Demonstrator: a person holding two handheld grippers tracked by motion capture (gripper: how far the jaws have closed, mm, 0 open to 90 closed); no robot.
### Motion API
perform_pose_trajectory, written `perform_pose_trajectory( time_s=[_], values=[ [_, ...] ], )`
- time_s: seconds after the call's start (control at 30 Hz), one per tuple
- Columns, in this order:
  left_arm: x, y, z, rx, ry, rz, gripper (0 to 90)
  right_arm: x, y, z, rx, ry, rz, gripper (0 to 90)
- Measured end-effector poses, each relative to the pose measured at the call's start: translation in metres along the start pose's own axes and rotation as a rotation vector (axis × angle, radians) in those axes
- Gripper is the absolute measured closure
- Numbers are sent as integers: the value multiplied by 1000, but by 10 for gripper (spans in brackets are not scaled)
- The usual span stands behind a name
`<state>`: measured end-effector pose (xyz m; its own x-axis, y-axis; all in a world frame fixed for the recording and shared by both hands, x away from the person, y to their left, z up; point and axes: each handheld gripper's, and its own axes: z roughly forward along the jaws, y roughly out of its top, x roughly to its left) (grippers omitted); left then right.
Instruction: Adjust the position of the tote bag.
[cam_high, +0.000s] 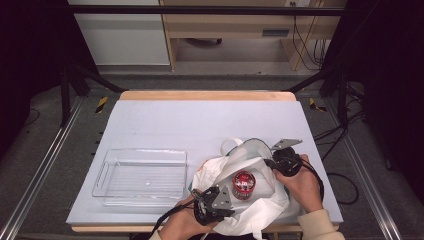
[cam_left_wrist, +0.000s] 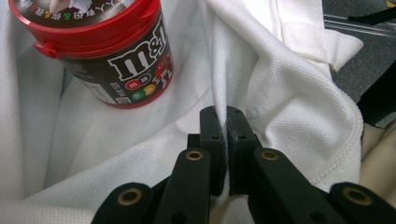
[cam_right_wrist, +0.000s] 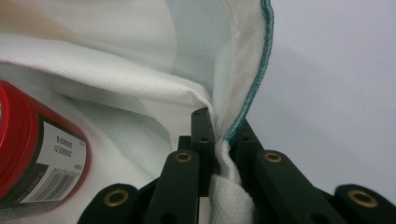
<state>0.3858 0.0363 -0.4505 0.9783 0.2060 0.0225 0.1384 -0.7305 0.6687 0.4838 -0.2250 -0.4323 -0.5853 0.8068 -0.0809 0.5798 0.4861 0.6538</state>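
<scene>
Clear plastic marks the left of the scene: an open tray (cam_high: 142, 177) sits on the pale grey table cover (cam_high: 200, 125), just left of a white cloth bag (cam_high: 257, 205); a strip of bare wood shows along the table's far edge, and grey floor with metal rails runs down both sides; beyond stand pale cabinet fronts and dark frame bars. The left gripper (cam_high: 214, 199) lies at the bag's near edge, its jaws pinched together on a fold of the white weave (cam_left_wrist: 280, 107). In the bag's open mouth, between the two grippers, stands a red-lidded M&M's jar (cam_high: 244, 183); the left gripper view has it close, just left of the jaws (cam_left_wrist: 112, 56). The right gripper (cam_high: 278, 161) sits at the bag's far right rim, jaws clamped on the teal-stitched hem (cam_right_wrist: 243, 93); bare grey cover lies beyond it.
</scene>
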Motion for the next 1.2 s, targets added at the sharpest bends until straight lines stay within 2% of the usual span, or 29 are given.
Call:
perform_pose_trajectory(
  time_s=[0.1, 0.3, 0.5, 0.6, 0.67, 0.73, 0.8, 0.97, 1.03, 1.1, 1.2],
  values=[
    [0, 0, -1, 4, 5, 9, 876, -2, -3, 0, -13, 10, 23, 833],
    [-1, -1, -1, 7, -2, 12, 877, -2, -3, 1, -16, 0, 25, 832],
    [-1, 0, -1, -2, 9, 0, 857, 3, -3, -3, -28, -16, 24, 807],
    [1, 1, -3, -10, 22, -9, 818, 6, -2, -9, -40, -18, 14, 674],
    [0, 2, -4, -17, 37, -16, 746, 7, -1, -15, -56, -24, 14, 534],
    [1, 4, -7, -35, 45, -21, 672, 8, 0, -22, -66, -19, 15, 430],
    [1, 5, -12, -37, 70, -32, 600, 9, 3, -34, -82, -34, 29, 359],
    [1, 9, -27, -77, 81, -54, 478, 12, 8, -58, -137, -40, 30, 256],
    [2, 11, -35, -98, 85, -81, 413, 16, 12, -65, -144, -38, 33, 233],
    [4, 13, -45, -107, 96, -93, 373, 20, 15, -70, -153, -32, 26, 218],
    [10, 14, -60, -138, 122, -138, 324, 27, 19, -74, -150, -20, 8, 203]
  ],
)
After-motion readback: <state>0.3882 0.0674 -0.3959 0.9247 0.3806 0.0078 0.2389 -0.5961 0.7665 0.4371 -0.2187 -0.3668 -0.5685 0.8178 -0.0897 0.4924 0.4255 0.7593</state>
